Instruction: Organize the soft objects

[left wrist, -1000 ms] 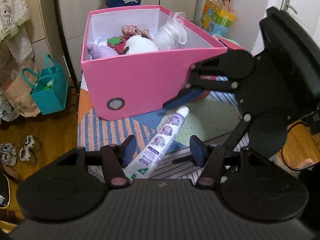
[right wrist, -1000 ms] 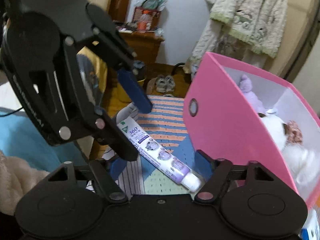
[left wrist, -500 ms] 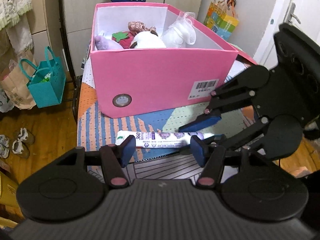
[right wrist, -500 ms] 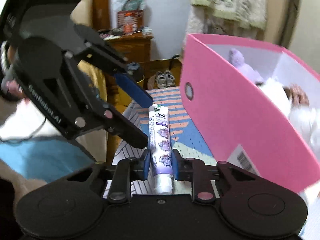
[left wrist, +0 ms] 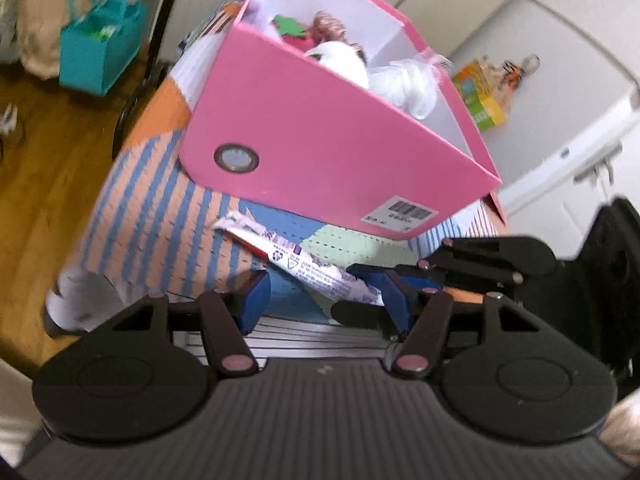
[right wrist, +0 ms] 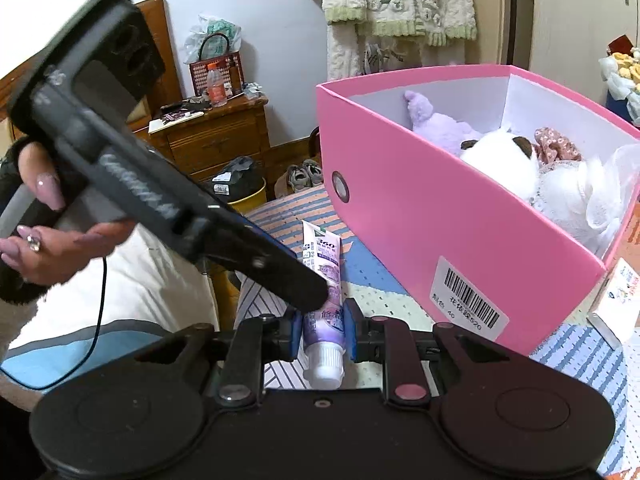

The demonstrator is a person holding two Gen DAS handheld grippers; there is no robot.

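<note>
Right jaws grip tube (right wrist: 325, 280) (cap toward camera).

Patchwork-covered surface (right wrist: 372, 280) in orange-and-blue stripes and dotted blue and green patches, bearing a pink storage box (right wrist: 420, 216), with a toothpaste tube (right wrist: 326, 276) just beside its front wall.

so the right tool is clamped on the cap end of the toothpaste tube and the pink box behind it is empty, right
Not quite. The pink box is not empty: the right wrist view shows plush toys in it, a purple one and a white one. The rest holds: the right tool is clamped on the cap end of the toothpaste tube.
</note>
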